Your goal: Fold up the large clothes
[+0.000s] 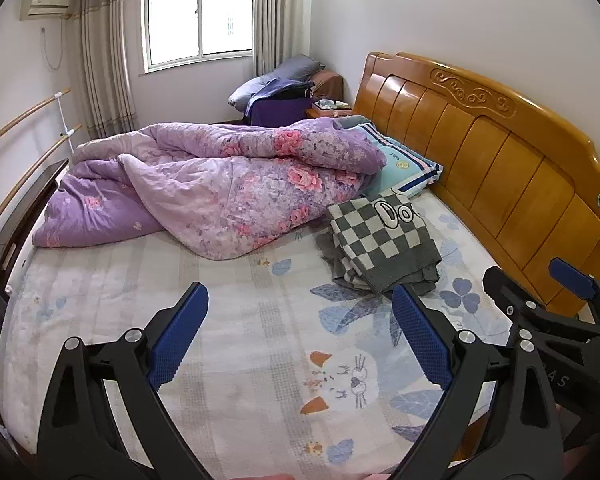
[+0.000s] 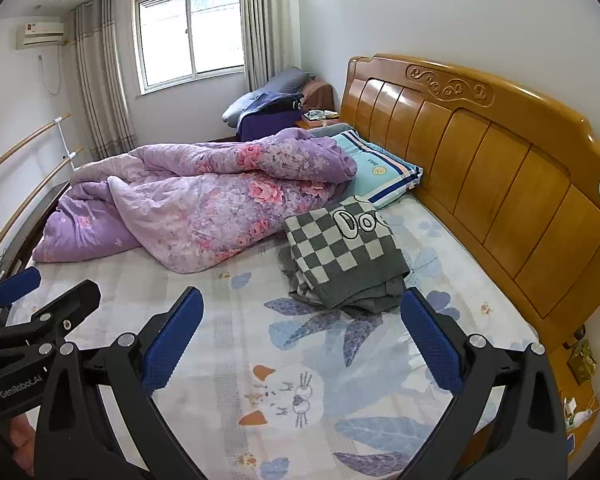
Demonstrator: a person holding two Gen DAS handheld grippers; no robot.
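Left gripper (image 1: 300, 328): I see its jaws spread wide and empty, hovering above the sheet (image 1: 228, 320), with nothing between the blue pads (image 1: 178, 336).
Right gripper (image 2: 302, 332): also spread wide and empty; in the left wrist view it sits at about 4 o'clock, just beside my left tool.
Sweater (image 2: 340, 256): the grey-and-white checked knit lies in a folded, slightly slumped pile on the sheet, at roughly 12 o'clock from the right gripper and 1 o'clock from the left, near the headboard (image 2: 500, 168).
Neighbours: the purple quilt (image 2: 204, 208) touches or overlaps the pile's far-left corner, and the striped pillow (image 2: 380, 172) sits right behind it at 12 o'clock.
Progress, as I judge it: the pile looks nearly folded, but the grey layers at the bottom edge stick out unevenly.
Risk 1: if I pinch only the top layer, the lower ones may slide out and undo the fold, since a knit is loose and heavy.
Risk 2: reaching too far could catch the quilt edge along with the sweater.
Risk 3: my two tools are close together, so they could collide on a shared approach.
Risk 4: a pad dragged low may snag and bunch the sheet.
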